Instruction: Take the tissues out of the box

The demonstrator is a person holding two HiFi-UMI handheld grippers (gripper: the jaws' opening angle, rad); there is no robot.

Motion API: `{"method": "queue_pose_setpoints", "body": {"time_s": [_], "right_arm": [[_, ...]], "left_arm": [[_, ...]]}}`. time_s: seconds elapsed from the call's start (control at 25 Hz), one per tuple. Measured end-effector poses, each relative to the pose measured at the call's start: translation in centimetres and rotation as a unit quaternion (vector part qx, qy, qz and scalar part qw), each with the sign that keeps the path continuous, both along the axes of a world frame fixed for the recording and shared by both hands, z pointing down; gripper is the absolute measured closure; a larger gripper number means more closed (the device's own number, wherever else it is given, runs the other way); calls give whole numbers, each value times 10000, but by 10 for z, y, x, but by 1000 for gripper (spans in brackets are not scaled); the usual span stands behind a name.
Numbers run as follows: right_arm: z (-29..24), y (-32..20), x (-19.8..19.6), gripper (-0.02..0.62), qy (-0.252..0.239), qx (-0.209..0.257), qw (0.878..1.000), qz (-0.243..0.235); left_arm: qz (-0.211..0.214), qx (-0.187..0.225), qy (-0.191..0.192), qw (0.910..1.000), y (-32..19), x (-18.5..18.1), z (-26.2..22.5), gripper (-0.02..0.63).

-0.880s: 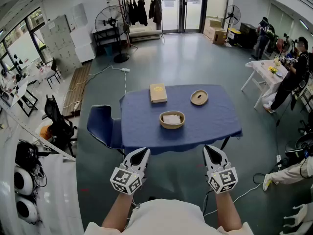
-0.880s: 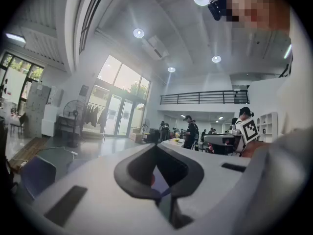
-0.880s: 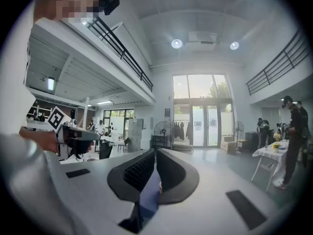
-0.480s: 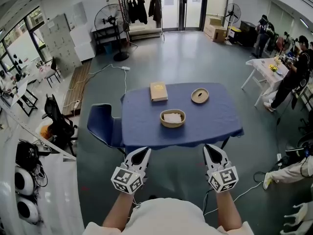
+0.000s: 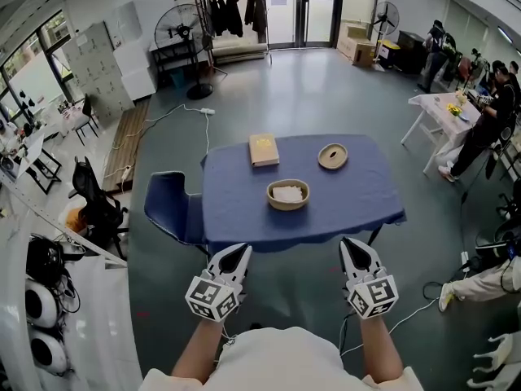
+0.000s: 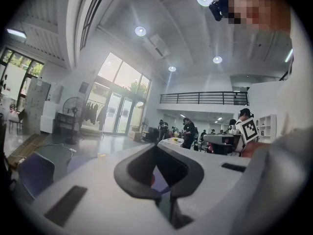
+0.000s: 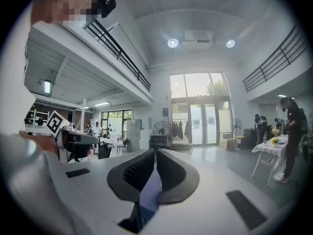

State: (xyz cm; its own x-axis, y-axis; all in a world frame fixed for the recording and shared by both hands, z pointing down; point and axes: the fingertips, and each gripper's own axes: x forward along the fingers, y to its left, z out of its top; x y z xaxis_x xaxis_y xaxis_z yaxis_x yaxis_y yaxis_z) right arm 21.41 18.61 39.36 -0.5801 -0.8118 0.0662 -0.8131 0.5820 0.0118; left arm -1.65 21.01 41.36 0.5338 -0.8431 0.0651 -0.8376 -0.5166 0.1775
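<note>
Left claw (image 5: 241,251), right claw (image 5: 349,243) closed, empty; tissue box (image 5: 263,150) only in head view.

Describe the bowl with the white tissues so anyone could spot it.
Find the blue table mid-hall. Of three tan things on it, the bowl is nearest the person. Unlike the flat box and round lid, it holds white tissues.

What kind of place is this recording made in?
Probably a large, high-ceilinged lab or workshop hall: an upper-floor railing, glass entrance doors, a pedestal fan, and a blue-covered table standing on open floor.
</note>
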Motion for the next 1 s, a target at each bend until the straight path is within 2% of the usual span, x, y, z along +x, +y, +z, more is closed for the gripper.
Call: {"method": "queue_pose_setpoints", "body": {"time_s": [0.36,0.48,1.0], "right_arm": [[-1,1,-9,551,32,-49,9999,84],[1,2,-13,504,46,-77,9999,114],[7,0,-43,502,87,-144,9994,300]], "left_arm": [[71,-47,56,9999,-2,-10,2,598],[89,-68,71,9999,-1,-14,4,598],[232,-194,91,9995,-7,-48,15,598]]}}
